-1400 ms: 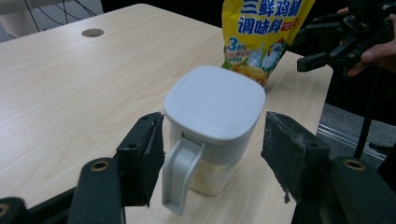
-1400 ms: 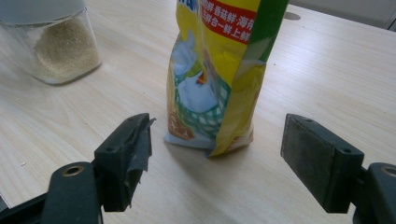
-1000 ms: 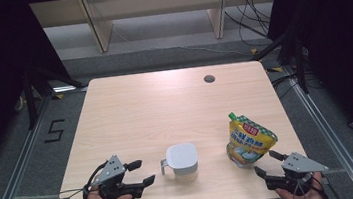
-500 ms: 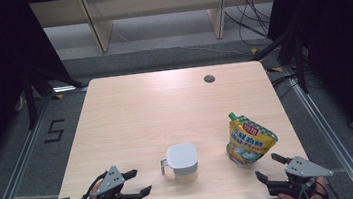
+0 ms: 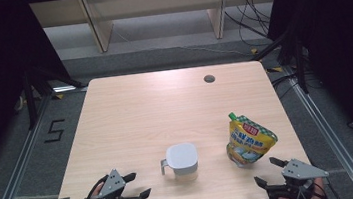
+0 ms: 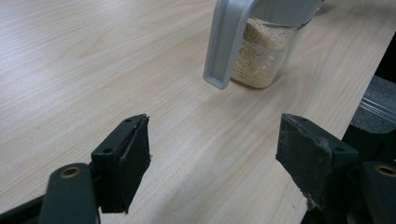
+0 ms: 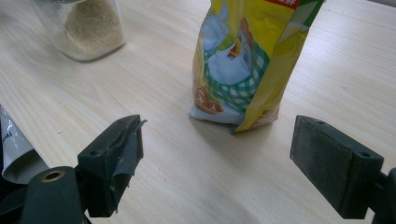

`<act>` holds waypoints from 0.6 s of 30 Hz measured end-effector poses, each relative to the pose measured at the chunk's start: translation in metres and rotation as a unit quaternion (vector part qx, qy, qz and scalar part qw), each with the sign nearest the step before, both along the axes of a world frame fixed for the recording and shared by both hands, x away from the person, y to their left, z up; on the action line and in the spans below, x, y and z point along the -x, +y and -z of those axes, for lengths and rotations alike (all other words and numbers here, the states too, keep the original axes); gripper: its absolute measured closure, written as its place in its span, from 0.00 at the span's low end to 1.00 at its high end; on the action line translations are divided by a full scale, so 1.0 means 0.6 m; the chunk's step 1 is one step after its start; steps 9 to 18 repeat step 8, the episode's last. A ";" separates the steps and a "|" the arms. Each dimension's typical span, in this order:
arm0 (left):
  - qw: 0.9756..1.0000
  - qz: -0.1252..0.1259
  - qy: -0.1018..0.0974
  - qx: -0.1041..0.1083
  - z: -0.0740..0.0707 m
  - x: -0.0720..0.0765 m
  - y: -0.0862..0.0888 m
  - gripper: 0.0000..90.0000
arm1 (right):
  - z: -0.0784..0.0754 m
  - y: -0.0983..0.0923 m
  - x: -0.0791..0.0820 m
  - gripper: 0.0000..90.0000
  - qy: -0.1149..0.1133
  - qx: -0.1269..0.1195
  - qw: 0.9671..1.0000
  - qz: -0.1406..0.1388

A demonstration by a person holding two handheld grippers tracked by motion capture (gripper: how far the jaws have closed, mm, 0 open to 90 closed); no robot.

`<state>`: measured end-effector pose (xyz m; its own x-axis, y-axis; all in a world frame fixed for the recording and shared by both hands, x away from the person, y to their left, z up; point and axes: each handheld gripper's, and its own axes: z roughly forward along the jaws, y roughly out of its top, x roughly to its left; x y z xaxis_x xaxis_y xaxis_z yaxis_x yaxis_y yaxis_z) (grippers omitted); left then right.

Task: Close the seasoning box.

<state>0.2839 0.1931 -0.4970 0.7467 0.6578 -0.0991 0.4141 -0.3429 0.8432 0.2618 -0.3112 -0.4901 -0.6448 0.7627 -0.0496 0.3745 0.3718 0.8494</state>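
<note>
A clear jar point(image 5: 182, 160) with a grey lid and side handle, partly filled with beige grains, stands near the table's front middle. To its right stands a yellow spouted pouch point(image 5: 249, 139) with a green check print. My left gripper point(image 5: 140, 184) rests low at the front left, open, pointing toward the jar's handle point(image 6: 226, 42) and well short of it. My right gripper point(image 5: 264, 170) sits at the front right, open, facing the pouch point(image 7: 243, 60). Its jaws have just been opening, with nothing between them. Between the left gripper's point(image 6: 215, 149) jaws is just bare wood.
The light wooden table point(image 5: 165, 106) has a small round hole point(image 5: 209, 78) near its far right. Its front edge runs right under both hands. Beyond the table are a grey floor, cables and wooden shelf legs.
My left hand has sunk and drawn back toward the table's front edge. The right hand has stayed where it was. Jar and pouch have not moved.
</note>
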 end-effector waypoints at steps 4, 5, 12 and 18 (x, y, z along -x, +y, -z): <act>1.000 0.007 -0.005 -0.016 0.001 -0.004 0.003 0.28 | 0.003 0.002 -0.001 0.21 0.003 0.000 1.000 -0.001; 1.000 0.007 -0.005 -0.012 0.002 -0.004 0.003 0.28 | 0.003 0.001 0.000 0.21 0.003 0.008 1.000 0.004; 1.000 -0.001 0.001 -0.007 0.003 -0.003 0.002 0.28 | 0.003 0.003 0.003 0.21 0.015 0.003 1.000 0.011; 1.000 -0.001 0.001 -0.007 0.003 -0.003 0.002 0.28 | 0.003 0.003 0.003 0.21 0.015 0.003 1.000 0.011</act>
